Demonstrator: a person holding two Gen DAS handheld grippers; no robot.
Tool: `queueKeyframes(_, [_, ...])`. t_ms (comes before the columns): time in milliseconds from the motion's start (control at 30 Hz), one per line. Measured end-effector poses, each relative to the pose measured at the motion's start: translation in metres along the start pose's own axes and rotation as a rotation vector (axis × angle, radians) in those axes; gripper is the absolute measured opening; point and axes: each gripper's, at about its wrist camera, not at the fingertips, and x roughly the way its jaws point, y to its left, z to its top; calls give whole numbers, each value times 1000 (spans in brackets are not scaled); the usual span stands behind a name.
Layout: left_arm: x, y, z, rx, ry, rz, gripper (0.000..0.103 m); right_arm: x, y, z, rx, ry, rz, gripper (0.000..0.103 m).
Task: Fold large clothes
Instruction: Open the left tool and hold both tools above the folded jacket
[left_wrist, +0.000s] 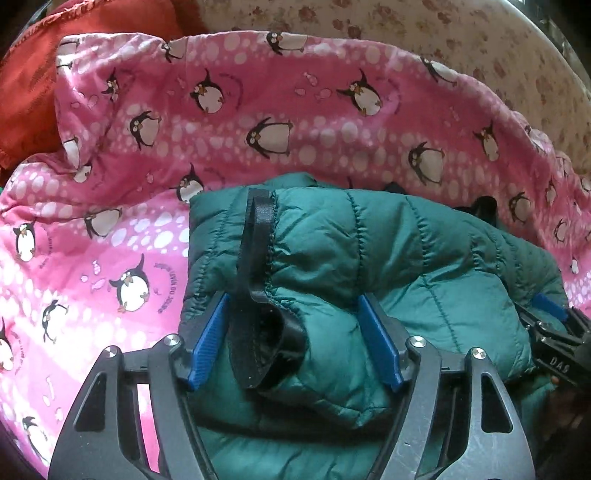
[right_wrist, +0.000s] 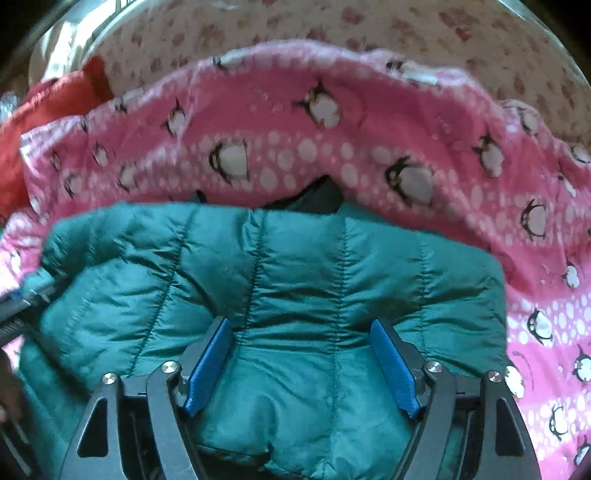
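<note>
1 green jacket (right_wrist: 295, 277) | 2 tools: left tool (left_wrist: 293, 339), right tool (right_wrist: 301, 363), both spread | 1 penguin blanket (left_wrist: 295, 110)

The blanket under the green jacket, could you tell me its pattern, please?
Pink blanket with penguins and white dots; clearest in the left wrist view.

Left gripper (left_wrist: 293, 317): 2 blue pads spread wide, straddling folded teal quilted jacket (left_wrist: 369, 266) with black trim strap (left_wrist: 255, 236). Underlay: pink penguin-print blanket (left_wrist: 258, 103). Red cloth (left_wrist: 26, 81) upper left.
</note>
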Motion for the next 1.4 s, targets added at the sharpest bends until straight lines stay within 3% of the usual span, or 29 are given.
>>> queueKeyframes(100, [2, -2, -1, 8, -2, 9, 72, 5, -10, 1, 38, 32, 51, 79])
queueKeyframes(200, [3, -2, -1, 6, -3, 10, 72, -8, -8, 5, 18, 46, 23, 79])
queueKeyframes(400, [5, -1, -2, -4, -5, 1, 72, -52, 29, -1, -33, -64, 71, 79])
queueKeyframes(633, [7, -1, -2, 3, -2, -2, 75, -17, 68, -22, -153, -10, 17, 79])
queueKeyframes(800, [8, -1, -2, 6, -6, -2, 76, -35, 48, -15, -111, -22, 84, 77])
queueKeyframes(967, [9, -1, -3, 6, -6, -1, 78, -62, -2, -2, -33, -110, -25, 77])
queueKeyframes(1133, [11, -3, -2, 6, -6, -12, 83, -32, -57, -6, 57, -20, -180, 77])
queueKeyframes(1267, [14, -6, -2, 17, -5, -3, 84, -10, -76, -15, 140, 19, -111, 79])
queueKeyframes(1400, [14, -7, -3, 15, -5, -6, 84, -24, -73, -11, 120, 23, -138, 79])
